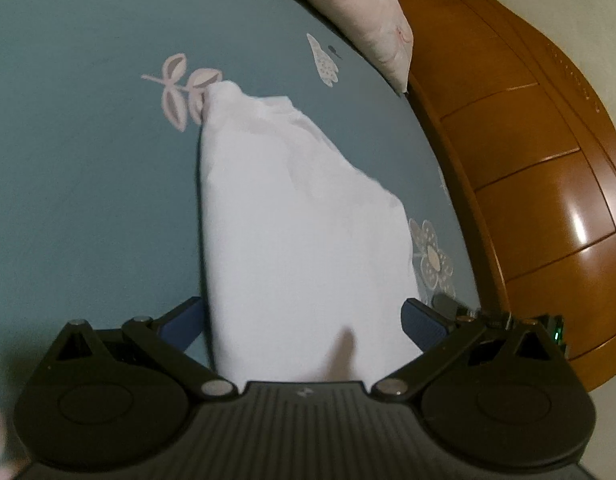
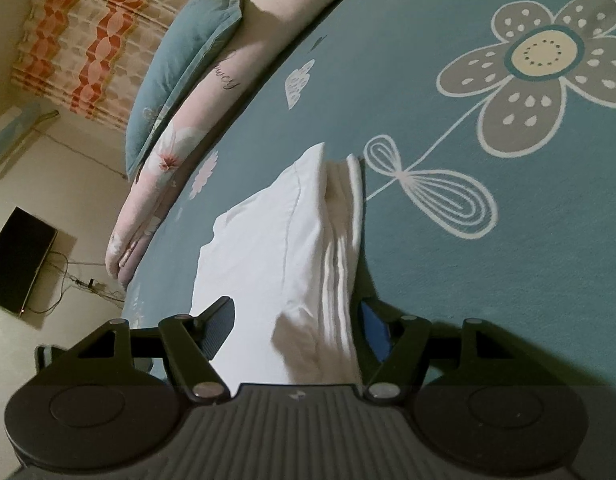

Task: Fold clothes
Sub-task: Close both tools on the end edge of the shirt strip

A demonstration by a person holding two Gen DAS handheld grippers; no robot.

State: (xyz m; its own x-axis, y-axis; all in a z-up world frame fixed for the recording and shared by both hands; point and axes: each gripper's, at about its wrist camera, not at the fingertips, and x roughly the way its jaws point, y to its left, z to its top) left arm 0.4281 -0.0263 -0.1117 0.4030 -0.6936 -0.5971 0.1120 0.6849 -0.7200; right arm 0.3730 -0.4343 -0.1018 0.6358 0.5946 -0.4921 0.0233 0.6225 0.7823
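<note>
A pink floral quilt roll (image 2: 175, 152) with cursive script I can't read and a teal pillow (image 2: 183, 64) line the far edge of the teal flower-print bedsheet (image 2: 488, 260), glossy wooden headboard (image 1: 528, 160) alongside. The folded white cloth garment (image 2: 291, 236) lies on the sheet. Both the left gripper (image 1: 303, 320) and right gripper (image 2: 297, 320) stand wide apart straddling the garment, pads not pressing it.
</note>
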